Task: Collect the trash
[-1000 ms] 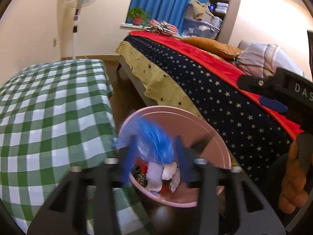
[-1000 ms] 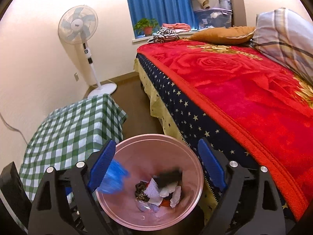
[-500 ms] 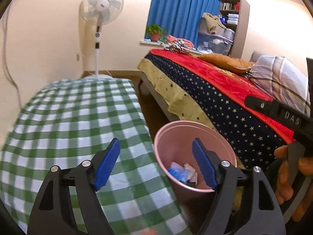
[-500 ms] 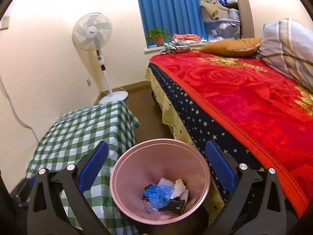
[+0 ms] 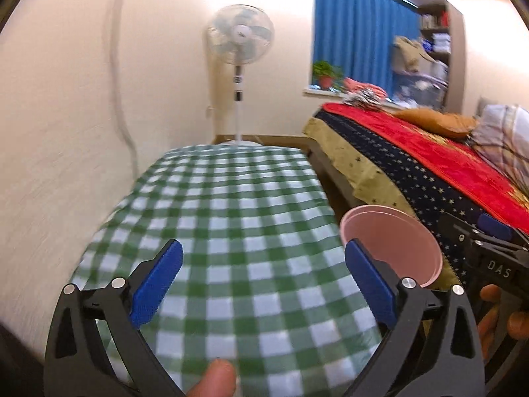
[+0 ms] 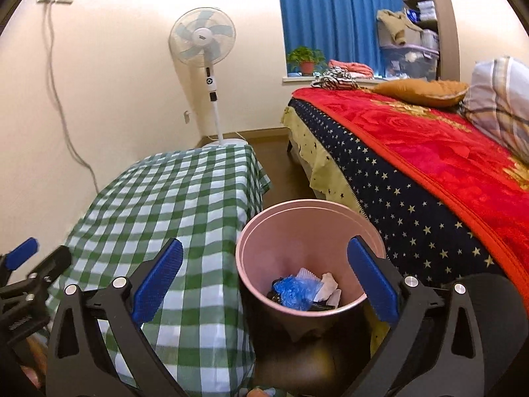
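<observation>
Both tongs, left gripper (image 5: 263, 281) and right gripper (image 6: 264, 281), have just spread wide, nothing between them. Trash (image 6: 302, 289) sits in the pink bin (image 6: 330, 213), lower middle. I'd scan the checkered table (image 5: 231, 215) for leftovers before reaching.

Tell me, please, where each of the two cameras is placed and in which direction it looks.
Left wrist: sits on the left claw, looks over the checked tablecloth toward the fan; open jaws, a fingertip and the right claw show.
Right wrist: sits on the right claw, looks down into the pink bin holding blue trash, beside the bed; open jaws and the left claw show.
Shared: tablecloth, bin, fan, bed, blue curtain.
</observation>
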Action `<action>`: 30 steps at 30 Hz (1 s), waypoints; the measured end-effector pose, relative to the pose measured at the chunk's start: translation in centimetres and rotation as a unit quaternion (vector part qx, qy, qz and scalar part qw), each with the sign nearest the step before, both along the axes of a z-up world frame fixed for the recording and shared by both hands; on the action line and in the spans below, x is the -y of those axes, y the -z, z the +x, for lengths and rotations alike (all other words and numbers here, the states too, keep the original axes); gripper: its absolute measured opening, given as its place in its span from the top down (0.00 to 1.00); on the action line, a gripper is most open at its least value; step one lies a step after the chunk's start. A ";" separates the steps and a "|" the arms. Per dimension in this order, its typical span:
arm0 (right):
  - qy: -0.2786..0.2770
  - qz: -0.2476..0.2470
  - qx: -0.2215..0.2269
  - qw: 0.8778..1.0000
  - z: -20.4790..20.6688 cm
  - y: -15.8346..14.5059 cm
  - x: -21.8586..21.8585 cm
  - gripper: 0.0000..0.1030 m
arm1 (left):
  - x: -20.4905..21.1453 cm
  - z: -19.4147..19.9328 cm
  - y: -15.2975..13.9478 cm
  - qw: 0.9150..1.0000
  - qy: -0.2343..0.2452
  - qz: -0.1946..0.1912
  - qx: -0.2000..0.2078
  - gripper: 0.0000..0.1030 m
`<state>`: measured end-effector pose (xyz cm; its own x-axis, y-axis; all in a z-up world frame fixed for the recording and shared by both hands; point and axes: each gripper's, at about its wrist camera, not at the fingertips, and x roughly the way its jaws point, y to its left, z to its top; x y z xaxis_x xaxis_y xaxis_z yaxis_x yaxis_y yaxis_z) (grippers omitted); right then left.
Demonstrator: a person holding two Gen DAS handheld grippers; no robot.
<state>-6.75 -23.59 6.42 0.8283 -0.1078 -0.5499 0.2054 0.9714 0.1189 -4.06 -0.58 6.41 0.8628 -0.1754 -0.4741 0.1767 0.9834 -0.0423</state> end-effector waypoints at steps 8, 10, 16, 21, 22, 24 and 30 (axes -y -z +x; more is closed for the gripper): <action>-0.015 -0.039 -0.017 0.999 -1.1 1.8 -3.3 0.05 | -1.9 -1.1 2.4 0.999 -0.048 -0.007 -0.013 0.08; -0.013 -0.041 -0.020 0.999 -0.9 2.1 -3.4 0.05 | -1.9 -1.1 2.7 0.999 -0.051 -0.004 -0.010 0.08; -0.009 -0.038 -0.027 0.999 -0.3 2.5 -3.3 0.05 | -2.1 -0.7 3.6 0.998 -0.055 -0.008 -0.023 0.08; -0.006 -0.039 -0.028 0.999 -0.2 2.6 -3.2 0.05 | -2.0 -0.7 3.7 0.998 -0.054 -0.010 -0.022 0.08; -0.005 -0.039 -0.028 0.999 -0.1 2.6 -3.1 0.05 | -1.9 -0.6 3.7 0.998 -0.053 -0.010 -0.022 0.08; -0.004 -0.040 -0.028 0.999 -0.1 2.7 -3.2 0.05 | -1.9 -0.6 3.8 0.998 -0.051 -0.011 -0.024 0.08; -0.006 -0.043 -0.027 0.999 -0.1 2.7 -3.2 0.05 | -1.8 -0.6 3.8 0.998 -0.050 -0.013 -0.025 0.08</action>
